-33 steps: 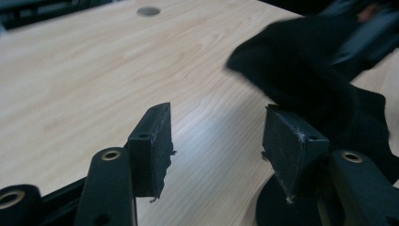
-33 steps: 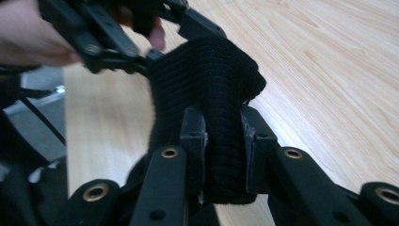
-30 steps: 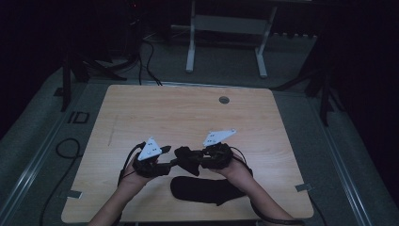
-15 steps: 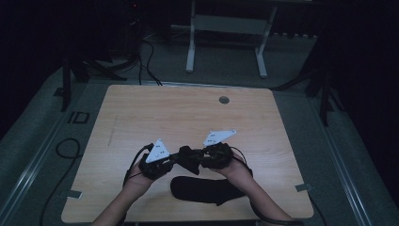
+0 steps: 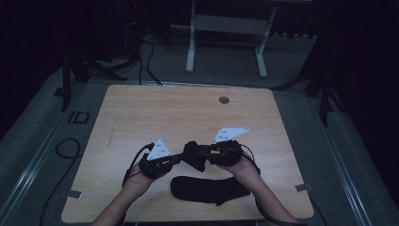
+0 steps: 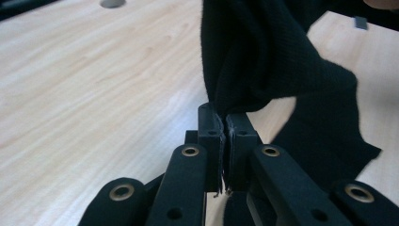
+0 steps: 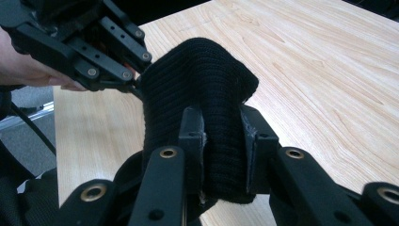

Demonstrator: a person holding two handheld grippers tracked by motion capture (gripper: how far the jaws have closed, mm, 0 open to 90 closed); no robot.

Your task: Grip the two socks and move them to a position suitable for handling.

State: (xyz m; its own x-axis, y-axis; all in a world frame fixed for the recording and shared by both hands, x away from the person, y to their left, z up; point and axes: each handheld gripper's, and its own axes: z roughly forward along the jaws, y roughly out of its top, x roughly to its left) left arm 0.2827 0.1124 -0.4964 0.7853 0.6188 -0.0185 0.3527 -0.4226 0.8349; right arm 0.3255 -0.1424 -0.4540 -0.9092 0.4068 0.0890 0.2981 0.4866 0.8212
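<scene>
A rolled black sock (image 5: 195, 155) hangs just above the table between my two grippers. My left gripper (image 5: 178, 159) comes in from the left and is shut on the sock's edge. In the left gripper view the jaws (image 6: 225, 123) pinch a thin fold of the fabric (image 6: 263, 56). My right gripper (image 5: 207, 153) is shut across the thick bundle from the right. In the right gripper view the knit roll (image 7: 197, 70) sits between its pads (image 7: 221, 127), and the left gripper (image 7: 134, 82) meets the roll's far side. A second black sock (image 5: 209, 189) lies flat near the table's front edge.
The light wooden table (image 5: 179, 117) has a round cable hole (image 5: 224, 100) at its far middle. Cables trail from both grippers over the front edge. A white desk frame (image 5: 226, 28) stands on the floor beyond the table.
My left gripper has shifted a little to the right, up against the held sock. The right gripper and the flat sock have stayed put.
</scene>
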